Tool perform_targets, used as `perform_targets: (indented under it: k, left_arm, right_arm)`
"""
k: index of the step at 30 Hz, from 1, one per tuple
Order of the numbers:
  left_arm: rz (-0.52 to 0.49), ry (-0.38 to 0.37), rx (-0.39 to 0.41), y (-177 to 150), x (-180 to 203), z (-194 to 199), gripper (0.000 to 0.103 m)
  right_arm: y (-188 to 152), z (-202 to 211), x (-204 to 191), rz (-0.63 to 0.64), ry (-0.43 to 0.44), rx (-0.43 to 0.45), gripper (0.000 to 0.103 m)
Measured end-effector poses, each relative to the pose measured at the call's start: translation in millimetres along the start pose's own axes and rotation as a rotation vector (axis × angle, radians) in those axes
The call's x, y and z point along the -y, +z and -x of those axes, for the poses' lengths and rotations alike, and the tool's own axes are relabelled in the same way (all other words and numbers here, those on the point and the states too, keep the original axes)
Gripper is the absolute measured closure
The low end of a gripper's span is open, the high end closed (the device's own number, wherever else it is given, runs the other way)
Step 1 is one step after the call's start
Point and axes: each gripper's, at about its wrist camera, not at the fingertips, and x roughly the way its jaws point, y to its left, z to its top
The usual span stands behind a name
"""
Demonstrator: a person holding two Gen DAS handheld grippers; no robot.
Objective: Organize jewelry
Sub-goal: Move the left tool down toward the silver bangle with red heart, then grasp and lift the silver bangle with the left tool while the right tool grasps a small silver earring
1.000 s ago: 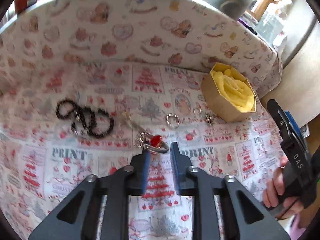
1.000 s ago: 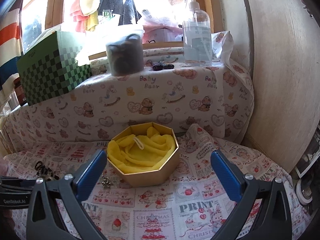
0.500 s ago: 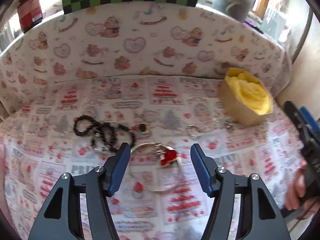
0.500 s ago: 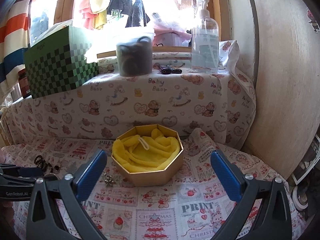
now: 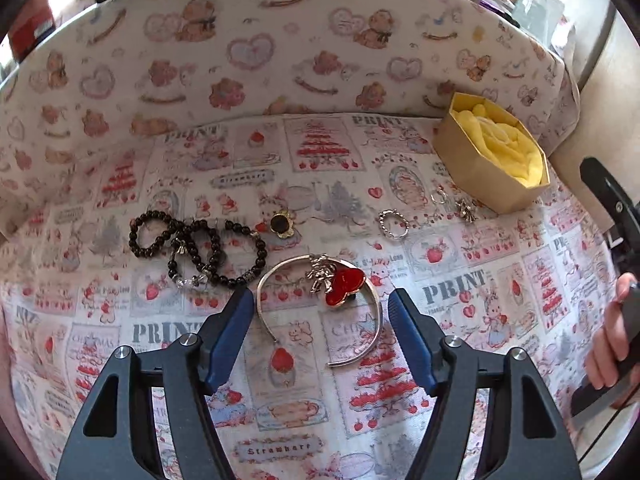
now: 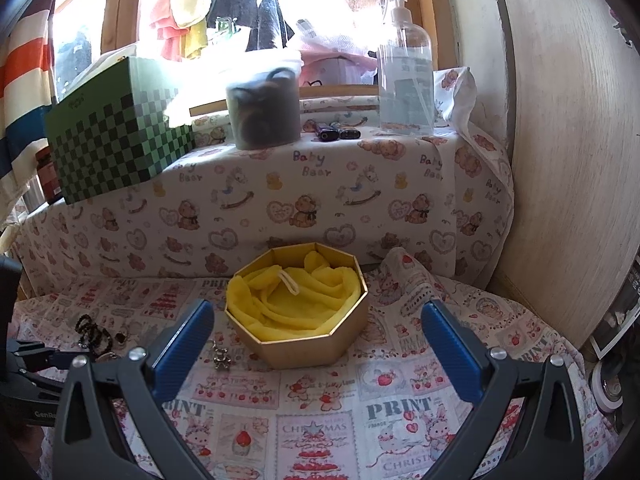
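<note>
A silver bangle (image 5: 267, 280) with a red heart charm (image 5: 344, 286) lies flat on the printed cloth, between the tips of my open left gripper (image 5: 320, 302). Black bead bracelets (image 5: 192, 246), a dark flower brooch (image 5: 281, 223), a silver ring (image 5: 393, 224) and small silver charms (image 5: 466, 210) lie behind it. The gold octagonal box (image 5: 480, 172) lined with yellow cloth stands at the right. In the right wrist view the box (image 6: 298, 344) sits just ahead of my open, empty right gripper (image 6: 316, 320).
A cloth-covered ledge (image 6: 320, 184) rises behind the surface. It carries a green checkered box (image 6: 116, 140), a dark jar (image 6: 264, 112) and a pump bottle (image 6: 406, 80). A wooden wall (image 6: 568, 160) stands at the right. The right gripper and hand show in the left wrist view (image 5: 616, 320).
My left gripper let go of the bangle and opened wide. The bangle now lies flat on the cloth. The right gripper drew slightly closer to the box.
</note>
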Motion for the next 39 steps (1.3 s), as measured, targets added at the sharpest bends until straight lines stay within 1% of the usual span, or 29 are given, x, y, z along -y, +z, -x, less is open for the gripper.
perform_targets:
  k: [3, 6, 9, 12, 13, 14, 15, 18, 21, 24, 25, 26, 27, 28, 29, 31, 32, 34, 35, 36, 37, 38, 39]
  left_arm:
    - [0.018, -0.017, -0.007, -1, -7, 4, 0.035]
    - [0.003, 0.031, 0.004, 0, -9, 1, 0.034]
    - [-0.056, 0.079, 0.007, 0, 1, -8, 0.030]
    - [-0.059, 0.090, 0.016, -1, 2, -6, 0.030]
    - [-0.048, 0.090, 0.016, 0, 0, -5, 0.033]
    - [-0.033, 0.097, 0.024, 1, -2, -5, 0.038]
    - [-0.022, 0.107, 0.036, 1, -4, -4, 0.038]
    - [-0.028, 0.108, 0.045, -2, -1, -1, 0.038]
    - [-0.019, 0.088, 0.088, -3, -4, 12, 0.038]
    - [0.008, 0.063, 0.173, -11, -10, 46, 0.038]
    - [0.019, 0.047, 0.213, -12, -14, 58, 0.038]
    - [0.031, 0.033, 0.250, -13, -17, 67, 0.038]
    - [0.046, 0.023, 0.294, -15, -21, 77, 0.038]
    - [0.062, 0.024, 0.334, -16, -25, 86, 0.038]
    - [0.077, 0.033, 0.370, -16, -29, 93, 0.038]
    - [0.107, 0.062, 0.451, -16, -36, 104, 0.038]
    - [0.120, 0.089, 0.497, -18, -41, 109, 0.038]
    - [0.138, 0.140, 0.543, -18, -48, 110, 0.038]
    - [0.146, 0.147, 0.546, -17, -53, 109, 0.038]
    - [0.158, 0.139, 0.542, -17, -58, 109, 0.038]
    - [0.174, 0.127, 0.536, -16, -63, 108, 0.038]
    - [0.187, 0.118, 0.528, -15, -66, 107, 0.038]
    - [0.192, 0.113, 0.527, -14, -65, 105, 0.038]
  right_arm:
    - [0, -1, 0, -0.002, 0.002, -0.004, 0.000]
    - [-1, -1, -2, 0.002, 0.001, -0.008, 0.000]
    - [-2, -2, -4, 0.014, -0.007, -0.011, 0.000]
    - [-2, -4, -4, 0.014, -0.011, -0.017, 0.000]
    - [-2, -4, -4, 0.014, -0.011, -0.017, 0.000]
    - [-2, -4, -4, 0.014, -0.013, -0.017, 0.000]
    - [-2, -5, -4, 0.016, -0.014, -0.017, 0.000]
    - [-2, -5, -5, 0.023, -0.014, -0.021, 0.000]
    - [-1, -5, -4, 0.022, -0.003, -0.023, 0.000]
    - [0, -3, -3, 0.018, 0.032, -0.022, 0.000]
    - [0, -2, -2, 0.011, 0.054, -0.027, 0.000]
    - [1, -3, 0, -0.003, 0.102, -0.043, 0.000]
    - [2, -4, 1, -0.020, 0.169, -0.066, 0.000]
    - [4, -5, 3, -0.036, 0.259, -0.093, 0.000]
    - [5, -5, 3, -0.048, 0.330, -0.112, 0.000]
    - [6, -4, 2, -0.061, 0.440, -0.142, 0.000]
    - [7, -4, 1, -0.066, 0.478, -0.157, 0.001]
    - [7, -5, -4, -0.063, 0.517, -0.189, 0.011]
    - [7, -5, -8, -0.065, 0.522, -0.197, 0.013]
    - [7, -7, -12, -0.067, 0.521, -0.212, 0.018]
    - [6, -9, -19, -0.058, 0.508, -0.235, 0.025]
    - [7, -13, -28, -0.032, 0.476, -0.273, 0.029]
    - [7, -17, -38, -0.001, 0.450, -0.304, 0.037]
